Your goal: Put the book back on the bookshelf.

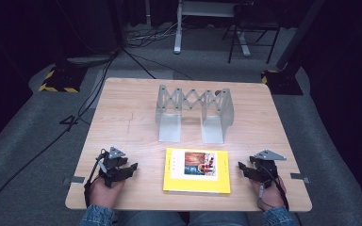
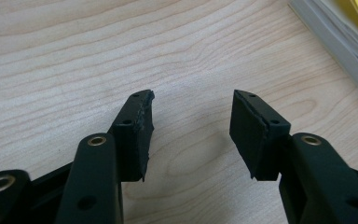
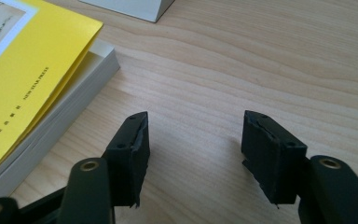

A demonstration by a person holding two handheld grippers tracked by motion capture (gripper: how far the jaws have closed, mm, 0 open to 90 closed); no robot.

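On the near half of the wooden table (image 1: pixel 122 117) the yellow book (image 1: pixel 197 171) lay flat, cover up, between my two grippers, and nothing had been done with it yet as far as I could judge. My left gripper (image 1: pixel 133 169) rested just off its left edge, jaws about half apart with only bare wood between the pads (image 2: pixel 140 135). My right gripper (image 1: pixel 242 168) sat off the book's right edge, jaws likewise parted and empty, the page block (image 3: pixel 70 112) close by its left pad. Behind the book stood the grey metal expanding book rack (image 1: pixel 193 113), both slots vacant. So I judged the whole job remained: gripping the book, lifting it, standing it in the rack.
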